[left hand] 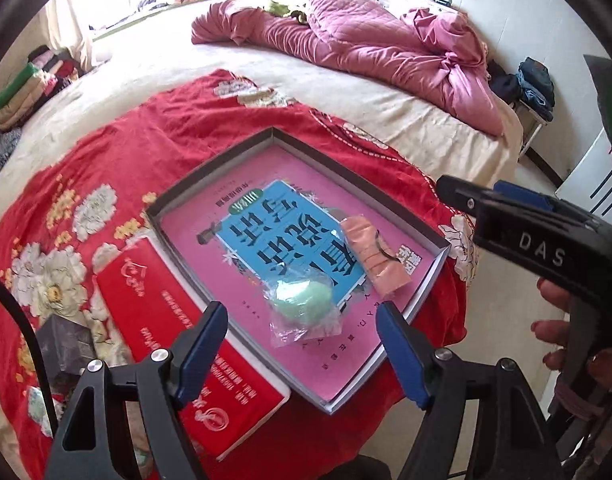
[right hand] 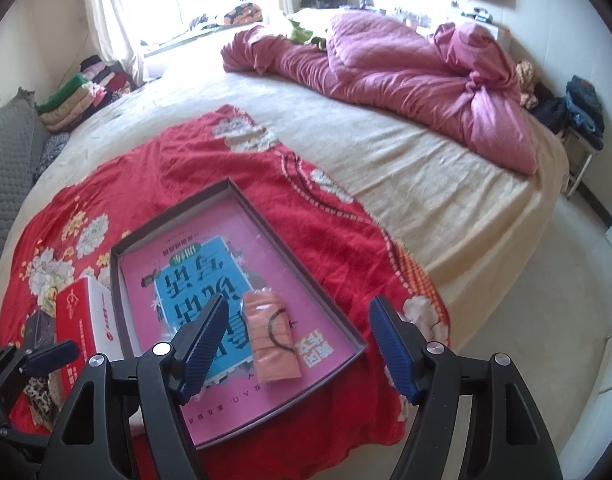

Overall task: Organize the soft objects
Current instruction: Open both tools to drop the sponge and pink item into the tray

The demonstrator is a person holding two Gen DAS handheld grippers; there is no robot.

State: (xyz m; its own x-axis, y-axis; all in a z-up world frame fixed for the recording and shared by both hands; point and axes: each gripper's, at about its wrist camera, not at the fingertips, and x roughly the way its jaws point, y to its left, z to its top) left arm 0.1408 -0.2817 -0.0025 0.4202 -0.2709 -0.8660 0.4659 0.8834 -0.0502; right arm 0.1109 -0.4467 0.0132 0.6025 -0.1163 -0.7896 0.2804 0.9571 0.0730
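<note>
Both your grippers are released with nothing between the jaws: the left gripper (left hand: pixel 302 354) hangs over the green sponge in its clear wrapper (left hand: pixel 304 306), and the right gripper (right hand: pixel 300 350) sits above the orange packet (right hand: pixel 275 340). Both soft things lie in the shallow box (left hand: pixel 386 172), on the pink book cover, near its close end and just beside each other.

What could bite you: that wrapper looks slippery and crinkly, so if you go back for it, a pinch on the loose film alone might slide off or drag the sponge along the glossy cover. The box rests on a soft bed (right hand: pixel 406 168) over a red floral blanket (right hand: pixel 326 220), so pushing down could tip it.

The red carton (left hand: pixel 178 340) touches the box's left wall, with a dark little box (left hand: pixel 66 344) further left. Your two grippers are close, so watch they don't bump.
</note>
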